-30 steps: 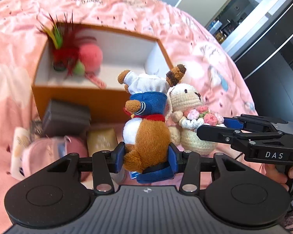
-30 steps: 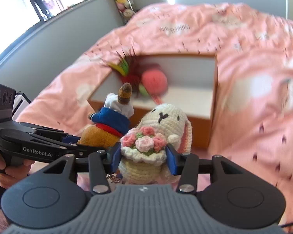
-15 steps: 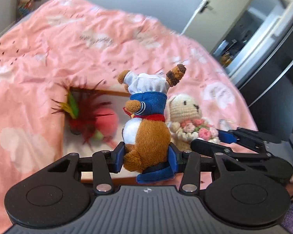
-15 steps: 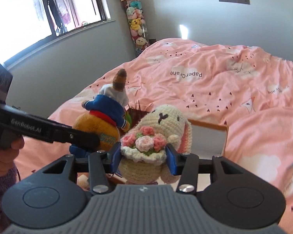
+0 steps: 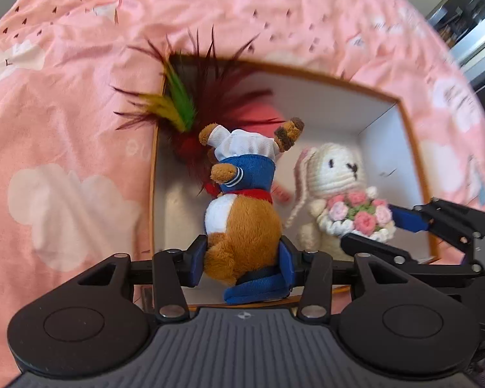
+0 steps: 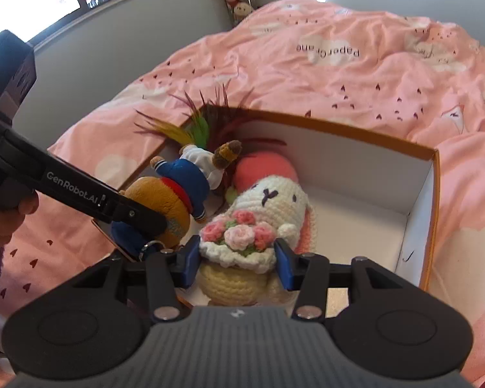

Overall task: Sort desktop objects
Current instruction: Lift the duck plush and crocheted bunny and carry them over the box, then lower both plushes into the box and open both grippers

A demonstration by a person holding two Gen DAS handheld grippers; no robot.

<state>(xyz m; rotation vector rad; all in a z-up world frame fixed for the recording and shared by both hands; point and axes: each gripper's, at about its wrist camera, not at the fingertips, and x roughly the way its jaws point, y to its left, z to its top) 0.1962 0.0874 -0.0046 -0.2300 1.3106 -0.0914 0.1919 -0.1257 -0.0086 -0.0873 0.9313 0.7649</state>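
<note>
My left gripper (image 5: 242, 258) is shut on a brown plush bear (image 5: 242, 213) in a blue jacket and white hat, held over the open orange box (image 5: 414, 148). My right gripper (image 6: 237, 263) is shut on a cream crocheted bunny (image 6: 268, 207) with a pink flower bouquet, also over the box (image 6: 436, 194). In the right wrist view the bear (image 6: 174, 194) hangs at the left, inside the box's near left corner. In the left wrist view the bunny (image 5: 339, 187) is right of the bear.
Inside the box lie a feather toy (image 5: 190, 106) and a pink ball (image 6: 265, 171) at the far left. The box sits on a pink bedspread (image 6: 339, 64). A grey wall and window lie behind the bed (image 6: 113, 16).
Both grippers have moved forward and tipped down with their toys, from in front of the box to over its open inside. Both stay shut.
</note>
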